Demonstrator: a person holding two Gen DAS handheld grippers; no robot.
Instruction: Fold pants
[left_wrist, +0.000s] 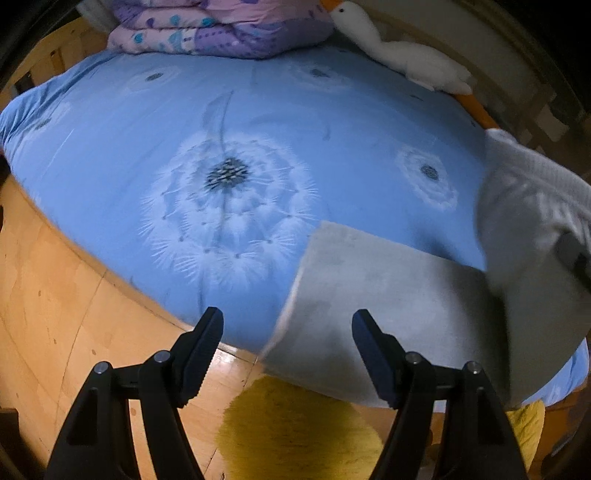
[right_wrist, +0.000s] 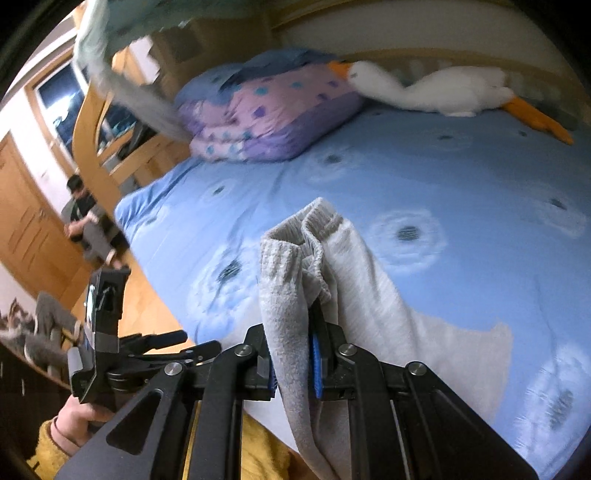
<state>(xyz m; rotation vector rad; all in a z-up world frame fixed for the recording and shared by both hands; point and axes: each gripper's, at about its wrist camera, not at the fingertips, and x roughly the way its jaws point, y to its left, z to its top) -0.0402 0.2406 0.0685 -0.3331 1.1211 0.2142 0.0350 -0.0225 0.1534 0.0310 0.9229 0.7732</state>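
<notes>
Grey pants (left_wrist: 388, 302) lie on the near right part of a blue dandelion-print bed (left_wrist: 229, 177), one edge hanging over the bed's front. My left gripper (left_wrist: 288, 350) is open and empty, just above that near edge. My right gripper (right_wrist: 295, 362) is shut on the ribbed cuffs of the grey pants (right_wrist: 295, 258) and holds them lifted above the bed (right_wrist: 461, 177). In the left wrist view the lifted part (left_wrist: 532, 206) rises at the right, blurred. The left gripper's body (right_wrist: 103, 332) shows in the right wrist view, held by a hand.
A folded purple quilt (left_wrist: 221, 29) and a white goose plush (left_wrist: 402, 55) lie at the bed's head. Wooden floor (left_wrist: 55, 295) lies left of the bed. A person (right_wrist: 88, 225) sits on the floor by a wooden door. My yellow sleeve (left_wrist: 295, 435) is below.
</notes>
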